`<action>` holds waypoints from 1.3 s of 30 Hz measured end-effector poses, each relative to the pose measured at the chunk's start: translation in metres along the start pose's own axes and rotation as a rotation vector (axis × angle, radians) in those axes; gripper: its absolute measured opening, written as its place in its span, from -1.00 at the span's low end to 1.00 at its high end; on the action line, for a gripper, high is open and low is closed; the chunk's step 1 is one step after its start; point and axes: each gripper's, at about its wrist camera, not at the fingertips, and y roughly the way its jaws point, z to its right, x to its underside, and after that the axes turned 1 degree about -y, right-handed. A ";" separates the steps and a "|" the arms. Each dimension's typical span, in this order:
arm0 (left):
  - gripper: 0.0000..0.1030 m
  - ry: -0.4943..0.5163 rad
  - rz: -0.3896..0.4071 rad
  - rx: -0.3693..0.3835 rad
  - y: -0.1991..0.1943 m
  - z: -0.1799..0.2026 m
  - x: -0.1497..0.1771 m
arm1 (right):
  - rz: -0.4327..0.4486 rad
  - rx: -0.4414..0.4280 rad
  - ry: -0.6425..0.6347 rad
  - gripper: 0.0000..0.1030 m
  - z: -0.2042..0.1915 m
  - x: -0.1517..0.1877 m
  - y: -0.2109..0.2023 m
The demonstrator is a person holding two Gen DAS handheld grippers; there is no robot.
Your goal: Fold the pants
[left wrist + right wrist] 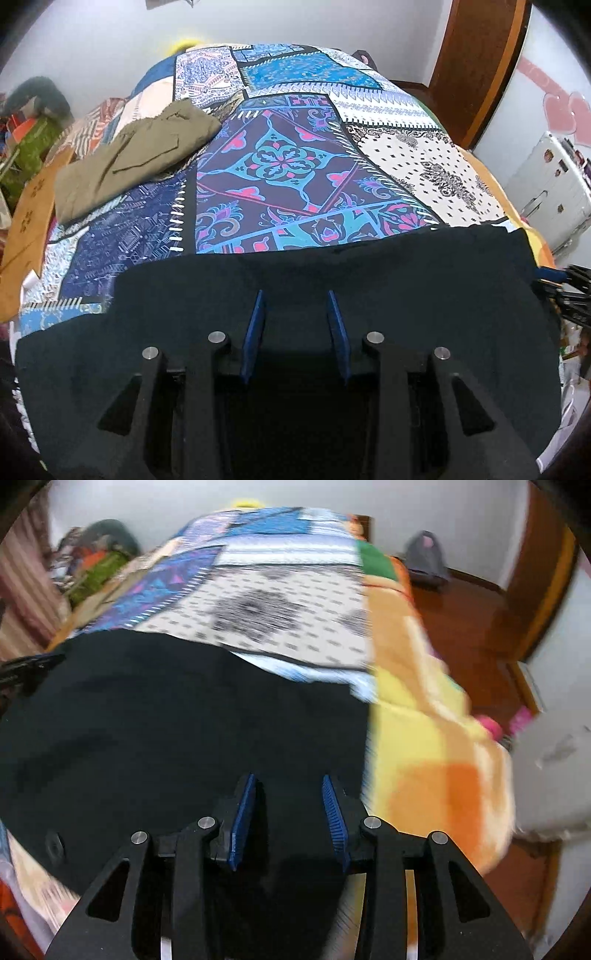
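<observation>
Dark navy pants [369, 273] lie flat across the near end of a bed with a patchwork cover [288, 162]. My left gripper [295, 295] is open, its blue pads over the pants, holding nothing. In the right wrist view the same pants [166, 720] fill the lower left, and my right gripper [290, 779] is open above their right part, near the bed's right side. That view is blurred. The right gripper's tip shows at the right edge of the left wrist view [565, 284].
Folded olive-green pants [136, 155] lie on the bed's far left. A brown cardboard piece [29, 214] lies at the left edge. An orange and yellow blanket [424, 709] hangs over the bed's right side above a wooden floor [461, 627]. A white appliance [550, 188] stands at right.
</observation>
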 end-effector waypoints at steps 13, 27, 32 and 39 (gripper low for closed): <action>-0.29 -0.007 0.028 0.060 -0.053 0.019 0.029 | -0.004 -0.076 0.146 -0.27 0.005 0.059 -0.024; -0.11 0.025 0.022 0.032 -0.053 0.037 0.054 | 0.090 -0.029 0.054 -0.84 -0.006 0.063 -0.034; 0.09 0.034 0.038 0.013 -0.050 0.036 0.058 | 0.066 -0.001 0.019 -0.84 -0.009 0.062 -0.027; 0.09 -0.020 0.100 -0.026 -0.081 0.009 0.058 | 0.051 0.049 0.006 -0.73 -0.006 0.051 -0.041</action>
